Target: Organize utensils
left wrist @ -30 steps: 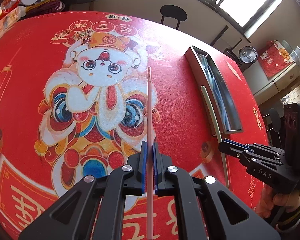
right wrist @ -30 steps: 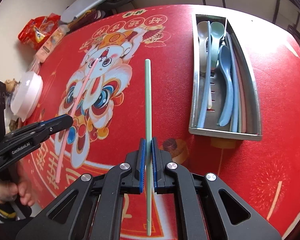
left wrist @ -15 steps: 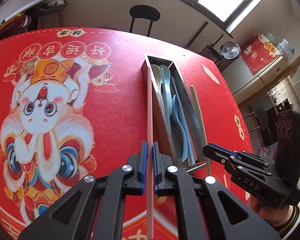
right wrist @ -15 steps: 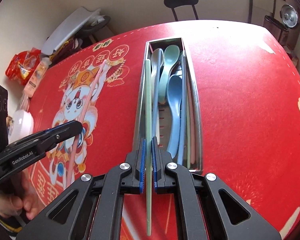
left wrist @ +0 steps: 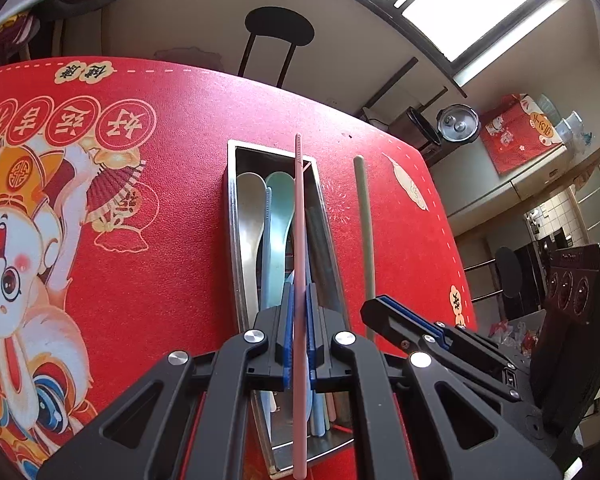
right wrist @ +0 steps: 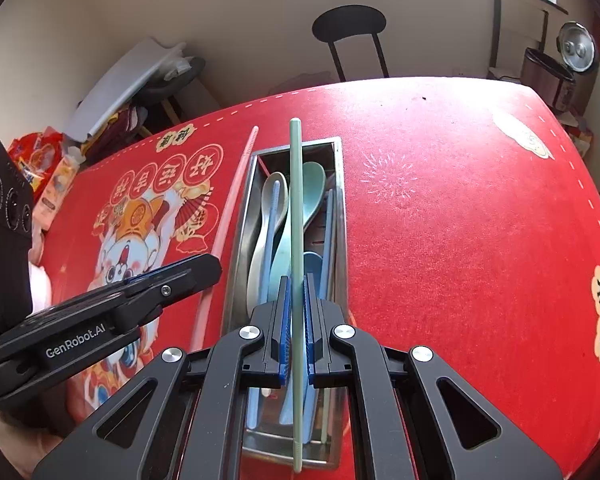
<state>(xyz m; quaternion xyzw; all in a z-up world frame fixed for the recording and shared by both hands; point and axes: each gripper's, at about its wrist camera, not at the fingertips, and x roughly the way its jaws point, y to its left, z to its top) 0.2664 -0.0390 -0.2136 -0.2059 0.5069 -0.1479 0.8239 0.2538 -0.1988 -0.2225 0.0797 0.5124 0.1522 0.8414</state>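
Down at the near end, both sets of black fingers cover the steel tray (left wrist: pixel 231 216), so what lies there is hidden. Left gripper (left wrist: pixel 298 334) is clamped on 1 pink chopstick (left wrist: pixel 299 216); right gripper (right wrist: pixel 296 330) pinches 1 green chopstick (right wrist: pixel 295 200), both running lengthwise above the tray's spoons (right wrist: pixel 314 188) on the red bench (right wrist: pixel 460 240).

"GenRobot.AI" in white on the left claw (right wrist: pixel 204 270) body, Chinese characters upside down on the red tablecloth (right wrist: pixel 460 220)
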